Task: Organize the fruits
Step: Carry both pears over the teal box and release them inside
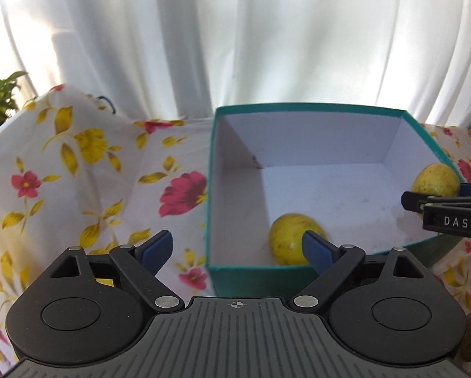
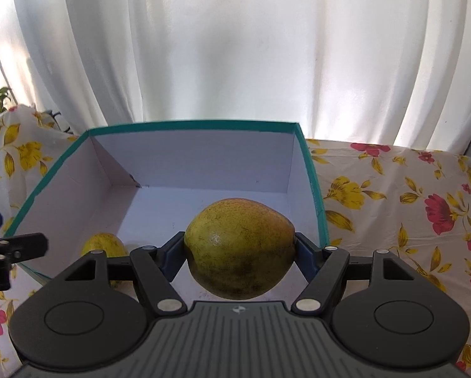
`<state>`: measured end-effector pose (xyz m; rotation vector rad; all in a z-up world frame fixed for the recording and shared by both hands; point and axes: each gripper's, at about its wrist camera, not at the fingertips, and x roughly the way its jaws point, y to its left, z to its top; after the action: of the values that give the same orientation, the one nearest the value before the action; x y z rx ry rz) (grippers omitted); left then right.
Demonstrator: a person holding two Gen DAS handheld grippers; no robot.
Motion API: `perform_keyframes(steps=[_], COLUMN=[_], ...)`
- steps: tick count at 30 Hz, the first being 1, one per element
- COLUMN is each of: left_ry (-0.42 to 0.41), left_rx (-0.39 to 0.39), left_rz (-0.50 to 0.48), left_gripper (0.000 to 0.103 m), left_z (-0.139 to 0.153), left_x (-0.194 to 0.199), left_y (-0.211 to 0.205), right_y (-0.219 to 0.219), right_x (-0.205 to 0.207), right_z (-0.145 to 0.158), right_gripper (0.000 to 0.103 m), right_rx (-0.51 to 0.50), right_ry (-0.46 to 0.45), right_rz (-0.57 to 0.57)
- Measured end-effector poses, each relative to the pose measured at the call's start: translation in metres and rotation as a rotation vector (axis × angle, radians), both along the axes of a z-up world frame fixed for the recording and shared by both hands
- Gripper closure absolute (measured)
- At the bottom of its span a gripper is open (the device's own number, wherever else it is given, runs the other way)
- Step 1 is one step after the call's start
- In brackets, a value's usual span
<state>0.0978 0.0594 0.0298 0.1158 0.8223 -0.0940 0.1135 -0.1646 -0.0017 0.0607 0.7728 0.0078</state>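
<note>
White curtains fill the background from 10 to 2 o'clock; below them a floral cloth (image 2: 408, 195) drapes the worktop. On it stands a teal box (image 2: 314, 186), open-topped with a white interior, the largest task object. The right gripper (image 2: 239, 249) has its jaws about half open and clamped on a yellow-green fruit (image 2: 238, 249), pads pressing its 9 and 3 o'clock flanks, the long axis lying across the jaws. This fruit hangs over the near right part of the box, so the coming release turns on one relation: the open floor lies directly beneath and ahead, at 12 o'clock from the jaws. The left gripper (image 1: 237, 249) has its jaws wide and grips nothing; a smaller yellow fruit (image 1: 290, 239) rests on the box floor against the near wall, at about 1 o'clock from these jaws, partly masked by the right pad. The right hand is judged nearer to the next placement. A brownish object at 4 o'clock in the left wrist view is cut off and unidentifiable.
</note>
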Motion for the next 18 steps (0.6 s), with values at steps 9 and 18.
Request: perform_keyframes(steps=[9,18], left_ry=[-0.021,0.013], left_rx=[-0.039,-0.034], left_rz=[-0.028,-0.021], left_gripper=[0.01,0.01], left_z=[0.006,-0.002], left_x=[-0.02,-0.018], left_y=[0.002,0.003], right_y=[0.021,0.027], right_x=[0.014,0.022], right_z=[-0.011,-0.013], right_gripper=[0.032,0.031], right_rx=[-0.066,-0.104], right_ry=[0.07,0.104], right_rz=[0.06,0.052])
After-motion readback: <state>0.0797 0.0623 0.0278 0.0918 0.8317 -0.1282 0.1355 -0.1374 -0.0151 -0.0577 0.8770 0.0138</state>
